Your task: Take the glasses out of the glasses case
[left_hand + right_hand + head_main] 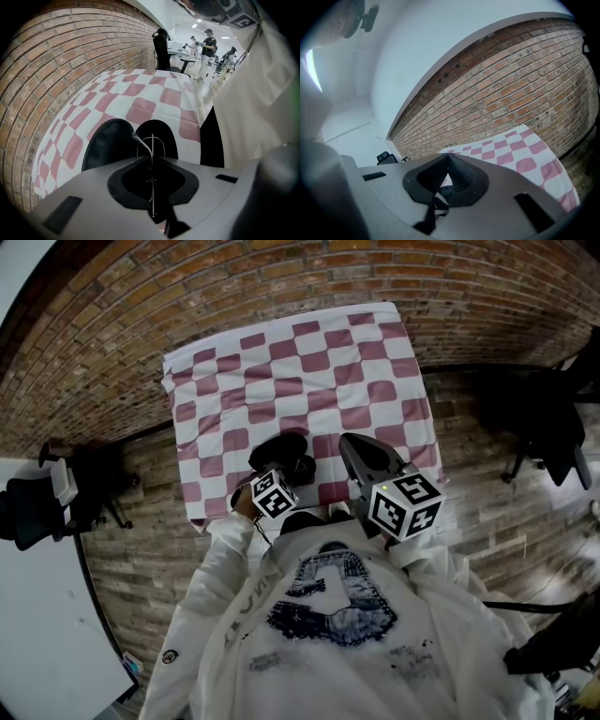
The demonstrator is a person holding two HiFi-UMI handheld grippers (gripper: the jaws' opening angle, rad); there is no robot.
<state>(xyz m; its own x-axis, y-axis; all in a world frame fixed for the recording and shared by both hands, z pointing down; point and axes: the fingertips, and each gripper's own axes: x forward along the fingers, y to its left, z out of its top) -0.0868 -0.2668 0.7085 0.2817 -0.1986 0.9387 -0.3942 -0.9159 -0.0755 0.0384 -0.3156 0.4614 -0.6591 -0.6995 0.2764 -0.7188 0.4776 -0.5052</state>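
My left gripper (151,157) pinching the wire glasses (142,141), open black glasses case (110,143) at its 11 o'clock on the checkered cloth (140,105), my right gripper (448,155) at 3 o'clock, pressed together, empty

One cloth-covered worktop (309,362) carries one black glasses case (281,452), open in two halves. One pair of glasses (142,142) shows. There are two grippers, the left gripper (152,158) and the right gripper (446,156). Each bears one marker cube, so two in all: the left cube (273,494) and the right cube (406,504). In the head view two office chairs stand, one chair (28,507) at 9 o'clock and another chair (548,423) at 3 o'clock. In the left gripper view three distant people (207,47) stand at 1 o'clock.
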